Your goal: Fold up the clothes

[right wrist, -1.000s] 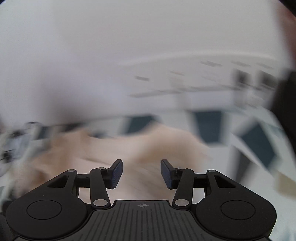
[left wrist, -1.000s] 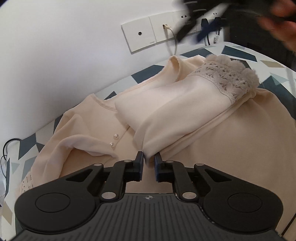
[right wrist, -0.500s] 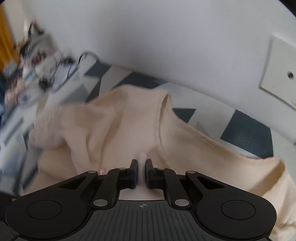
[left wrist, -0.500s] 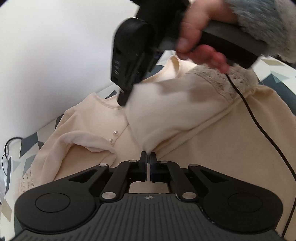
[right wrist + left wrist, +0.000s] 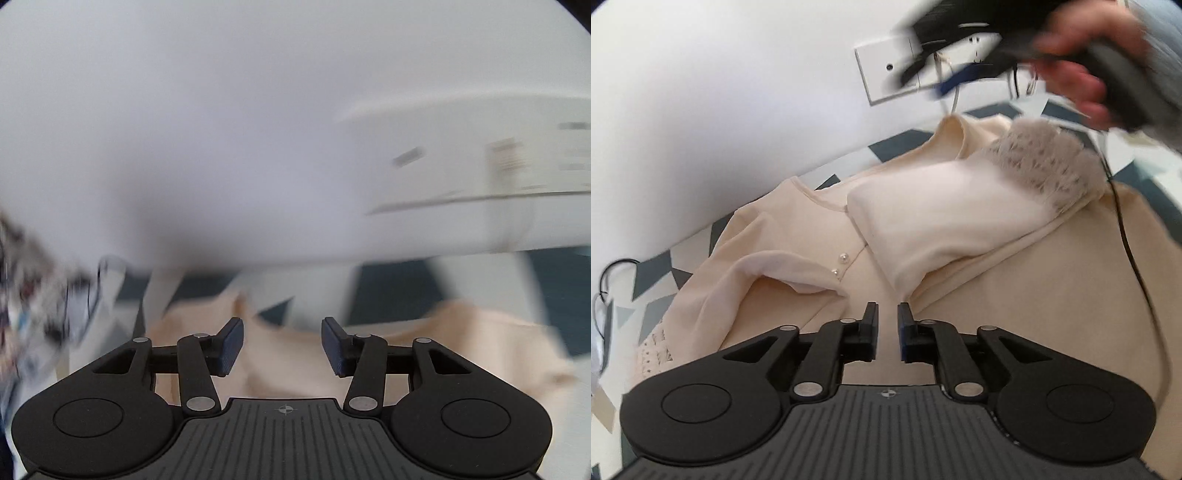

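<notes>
Now your left tongs (image 5: 886, 325) have let go: half a second ago they were pinched shut on the sleeve's (image 5: 945, 221) near corner, and they stand slightly parted and empty, that corner just beyond the tips. Your right tongs (image 5: 282, 345), which were nipped on cloth, are wide open, holding nothing, and lifted away; their view is smeared by motion. In the left view your right hand (image 5: 1082, 70) is a blur high by the wall sockets (image 5: 886, 74). The top (image 5: 1034, 295) lies spread on the patterned counter (image 5: 653, 273), its lace-cuffed sleeve folded across the chest, the other sleeve (image 5: 764, 273) rumpled at left. Bare counter shows along the wall and at left.
</notes>
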